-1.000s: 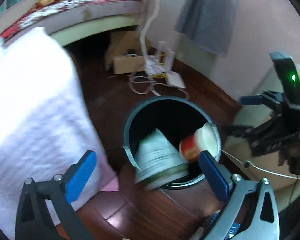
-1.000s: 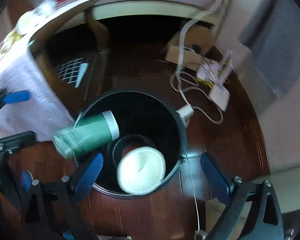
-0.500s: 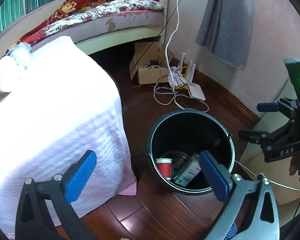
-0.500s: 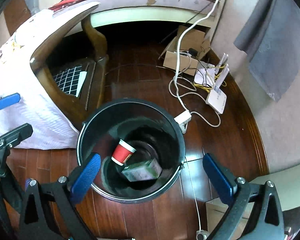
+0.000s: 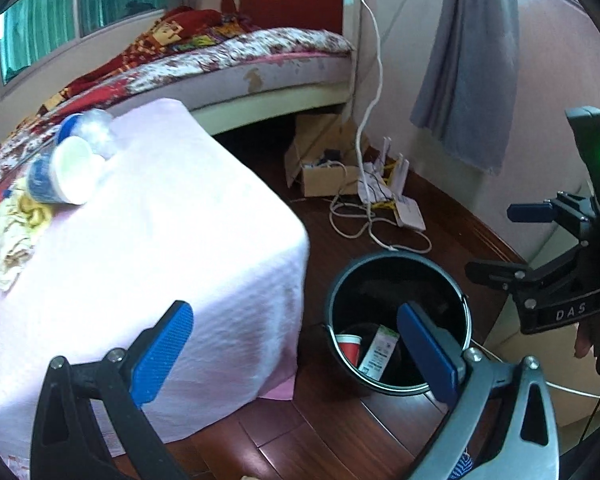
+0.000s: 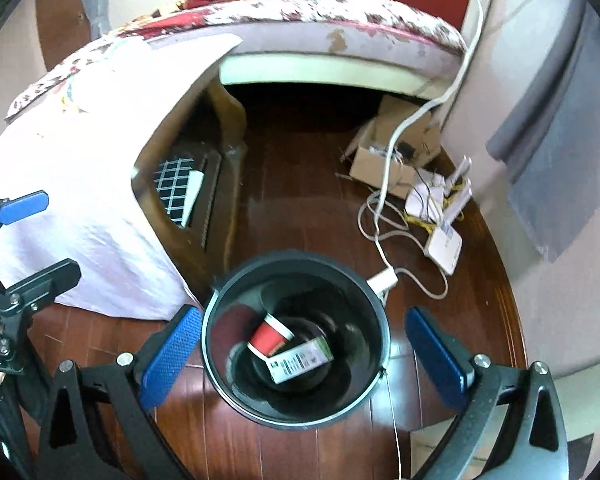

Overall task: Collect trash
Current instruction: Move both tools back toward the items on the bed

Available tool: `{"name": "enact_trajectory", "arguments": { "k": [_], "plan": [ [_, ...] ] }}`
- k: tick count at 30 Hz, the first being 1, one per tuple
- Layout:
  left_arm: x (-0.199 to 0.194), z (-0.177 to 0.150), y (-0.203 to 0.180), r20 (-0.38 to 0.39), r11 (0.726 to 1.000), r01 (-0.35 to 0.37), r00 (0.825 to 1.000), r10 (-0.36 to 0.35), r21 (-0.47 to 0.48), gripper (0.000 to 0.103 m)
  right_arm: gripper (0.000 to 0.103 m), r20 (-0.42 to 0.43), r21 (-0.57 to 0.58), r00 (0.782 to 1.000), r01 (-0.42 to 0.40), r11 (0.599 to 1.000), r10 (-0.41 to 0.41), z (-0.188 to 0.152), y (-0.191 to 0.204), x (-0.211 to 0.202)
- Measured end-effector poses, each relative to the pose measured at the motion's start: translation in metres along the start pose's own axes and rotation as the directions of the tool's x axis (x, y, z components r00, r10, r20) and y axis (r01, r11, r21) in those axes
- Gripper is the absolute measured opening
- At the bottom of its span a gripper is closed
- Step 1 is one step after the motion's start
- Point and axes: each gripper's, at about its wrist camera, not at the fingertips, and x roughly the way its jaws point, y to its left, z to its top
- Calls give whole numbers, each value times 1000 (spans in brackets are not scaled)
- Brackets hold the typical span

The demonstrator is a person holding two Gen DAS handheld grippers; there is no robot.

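A black bucket (image 6: 220,304) stands on the wood floor; it also shows in the left wrist view (image 5: 396,258). Inside lie a red paper cup (image 6: 269,335) and a green-and-white carton (image 6: 302,361), also seen in the left wrist view as the cup (image 5: 349,348) and the carton (image 5: 381,350). My right gripper (image 6: 302,350) is open and empty above the bucket. My left gripper (image 5: 298,354) is open and empty, over the table's corner. On the pink-clothed table (image 5: 148,248) lie a white cup (image 5: 73,176), a clear plastic bottle (image 5: 88,130) and crumpled yellowish wrappers (image 5: 18,224).
A bed (image 5: 236,56) stands behind the table. A cardboard box (image 5: 324,164), white cables (image 5: 364,224) and a router (image 5: 410,212) lie on the floor by the wall. A grey cloth (image 5: 464,64) hangs on the wall.
The cup and carton dropped from the grippers into the bucket. Both grippers have risen and pulled back; the left one has turned towards the table top.
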Motion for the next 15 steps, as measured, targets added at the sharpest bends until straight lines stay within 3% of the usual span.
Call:
{"name": "enact_trajectory", "arguments": {
  "k": [9, 15],
  "plan": [
    [-23, 2, 39, 46, 995, -65, 997, 68, -70, 102, 103, 63, -64, 997, -36, 997, 40, 31, 42, -21],
    [-40, -2, 74, 67, 983, -145, 986, 153, -109, 102, 103, 125, -106, 987, -93, 990, 106, 64, 80, -31]
  ]
}}
